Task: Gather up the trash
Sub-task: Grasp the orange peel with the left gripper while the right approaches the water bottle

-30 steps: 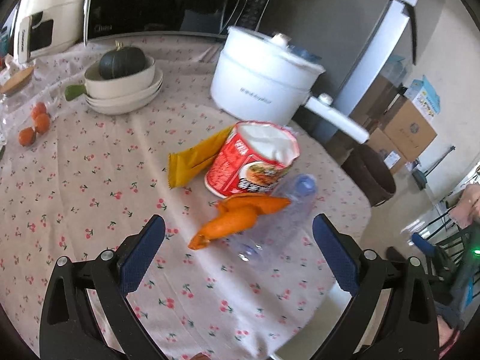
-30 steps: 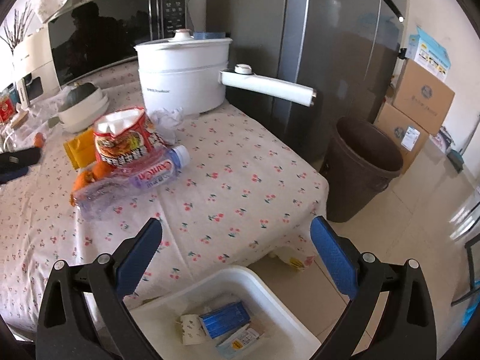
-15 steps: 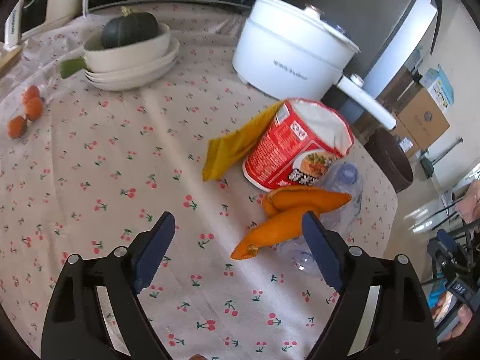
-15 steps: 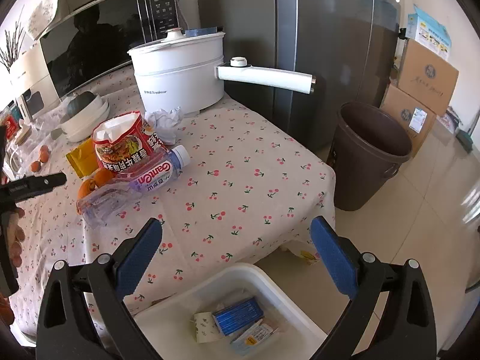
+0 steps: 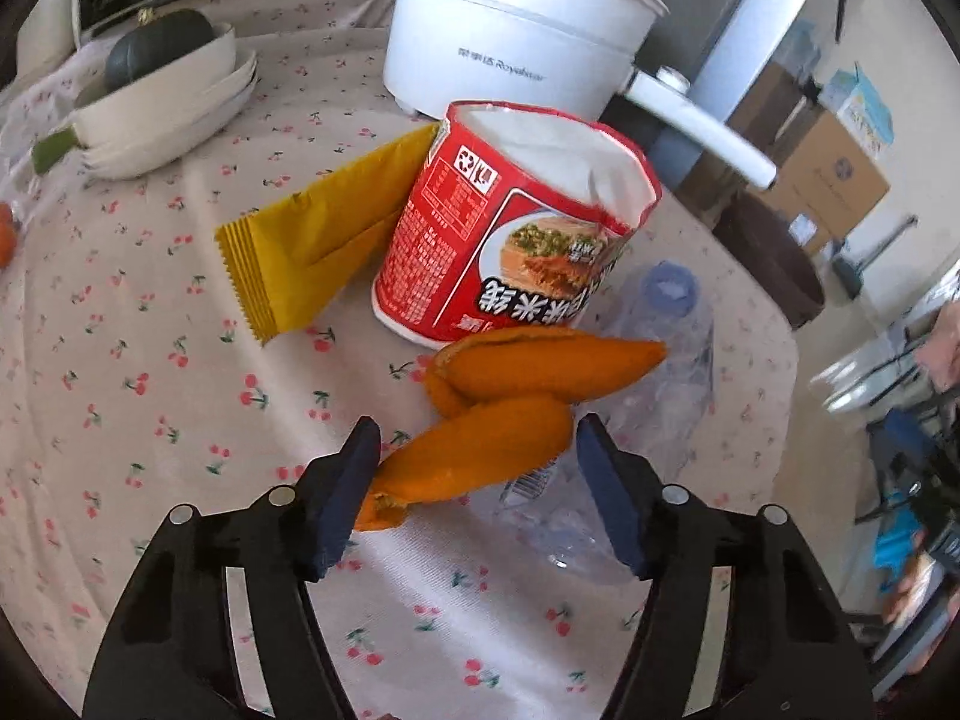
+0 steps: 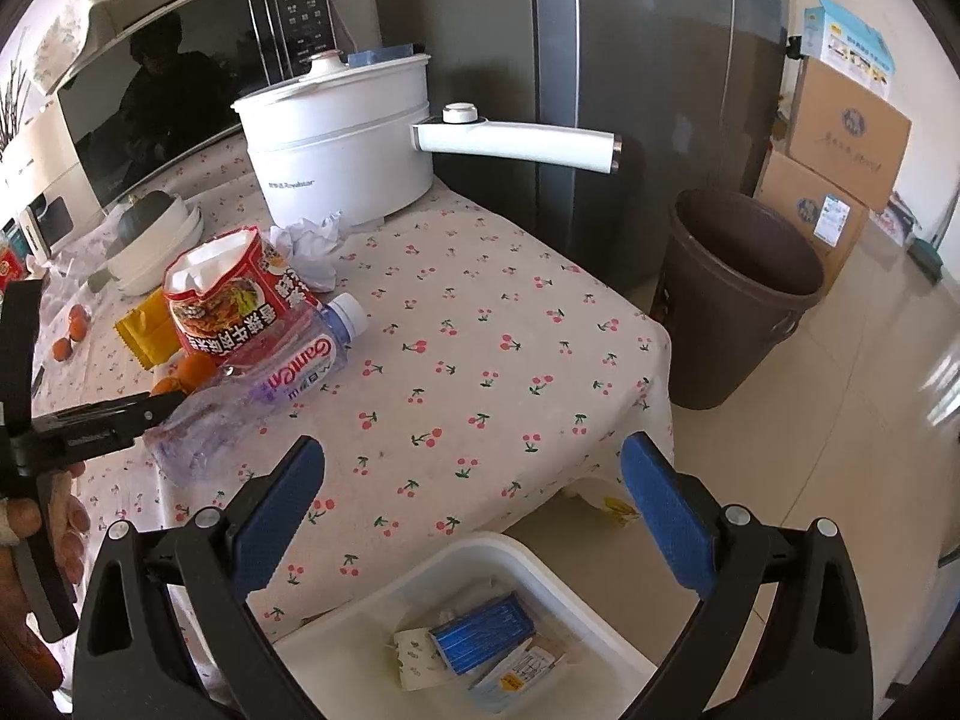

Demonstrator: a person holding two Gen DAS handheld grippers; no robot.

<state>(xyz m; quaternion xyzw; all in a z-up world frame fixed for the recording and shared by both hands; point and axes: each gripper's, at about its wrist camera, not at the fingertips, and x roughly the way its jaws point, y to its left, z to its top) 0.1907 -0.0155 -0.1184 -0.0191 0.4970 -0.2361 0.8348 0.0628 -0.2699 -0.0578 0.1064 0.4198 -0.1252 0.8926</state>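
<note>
Both grippers are mine. Left gripper (image 5: 474, 489) has its blue pads spread apart around the lower piece of orange peel (image 5: 474, 456); the left pad seems to touch the peel's tip, the right pad is just clear of it. That peel lies on the cherry-print tablecloth (image 5: 120, 360), against a crushed plastic bottle (image 5: 654, 390), with a red noodle cup (image 5: 510, 240) and a yellow wrapper (image 5: 318, 240) just behind. My right gripper (image 6: 474, 510) hangs wide open and empty above a white bin (image 6: 480, 552) beside the table.
</note>
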